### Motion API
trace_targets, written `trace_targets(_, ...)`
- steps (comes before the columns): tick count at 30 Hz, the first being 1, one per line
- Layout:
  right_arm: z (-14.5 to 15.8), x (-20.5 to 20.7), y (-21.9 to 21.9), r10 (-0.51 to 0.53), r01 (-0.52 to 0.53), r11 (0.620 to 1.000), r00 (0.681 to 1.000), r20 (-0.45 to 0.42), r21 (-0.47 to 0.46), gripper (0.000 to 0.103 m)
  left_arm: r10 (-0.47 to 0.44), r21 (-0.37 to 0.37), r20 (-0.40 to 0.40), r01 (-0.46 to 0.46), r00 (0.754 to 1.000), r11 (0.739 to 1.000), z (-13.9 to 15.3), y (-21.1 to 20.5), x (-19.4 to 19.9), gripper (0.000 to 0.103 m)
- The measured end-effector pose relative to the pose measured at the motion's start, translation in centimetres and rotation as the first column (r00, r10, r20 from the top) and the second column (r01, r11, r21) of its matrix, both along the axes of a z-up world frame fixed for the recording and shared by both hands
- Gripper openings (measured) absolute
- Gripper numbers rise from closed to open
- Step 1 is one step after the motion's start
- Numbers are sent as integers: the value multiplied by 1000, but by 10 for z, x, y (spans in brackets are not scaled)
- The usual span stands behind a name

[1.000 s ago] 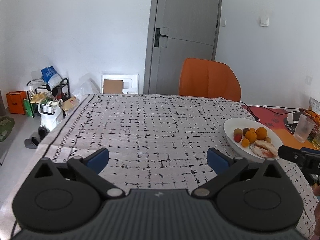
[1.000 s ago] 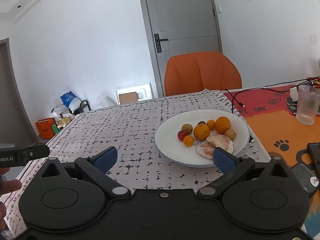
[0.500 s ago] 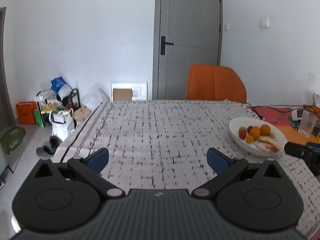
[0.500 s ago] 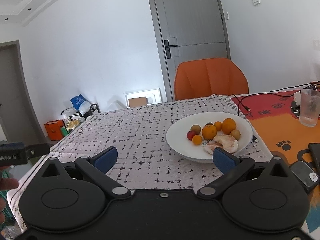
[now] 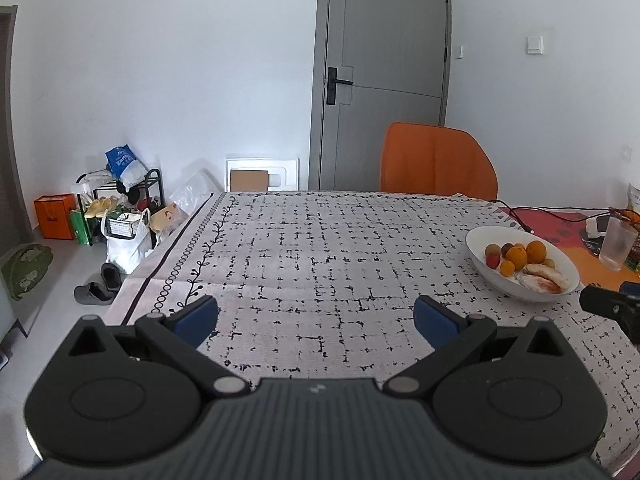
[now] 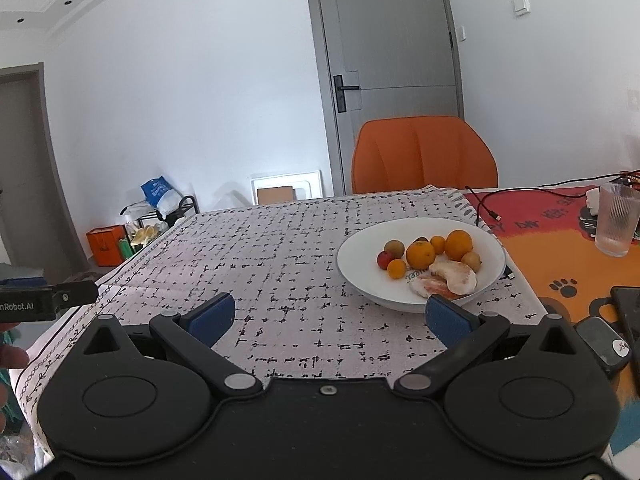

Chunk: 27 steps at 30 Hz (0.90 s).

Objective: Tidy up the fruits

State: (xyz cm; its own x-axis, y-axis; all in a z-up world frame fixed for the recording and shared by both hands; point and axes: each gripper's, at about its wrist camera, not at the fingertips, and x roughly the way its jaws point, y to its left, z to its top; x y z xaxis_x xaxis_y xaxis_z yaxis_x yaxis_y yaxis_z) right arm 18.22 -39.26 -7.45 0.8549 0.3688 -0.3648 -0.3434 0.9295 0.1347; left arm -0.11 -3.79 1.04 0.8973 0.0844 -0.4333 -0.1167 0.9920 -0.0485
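Fruit (image 6: 428, 258) heaped together in the white bowl (image 6: 360, 276), none loose on the cloth (image 5: 320, 248). Left gripper (image 5: 316, 318) and right gripper (image 6: 330, 316) held back, fingers wide apart, clasping nothing; fits sorting done or pending

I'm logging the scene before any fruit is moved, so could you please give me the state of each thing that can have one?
Left gripper: open, holding nothing.
Right gripper: open, holding nothing.
White oval ceramic plate: loaded with fruit, resting on the patterned tablecloth.
Ribbed clear drinking glass: upright; contents cannot be told.
Grey room door: shut.
Orange chair: unoccupied, pushed up to the table.
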Motion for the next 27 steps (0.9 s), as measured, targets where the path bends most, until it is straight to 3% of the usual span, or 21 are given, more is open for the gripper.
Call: trace_targets(27,-10,4,0,5,-4,1000,999,-41,5,103,8,-19,-11,-8,1000,1000,0,5,-1,103)
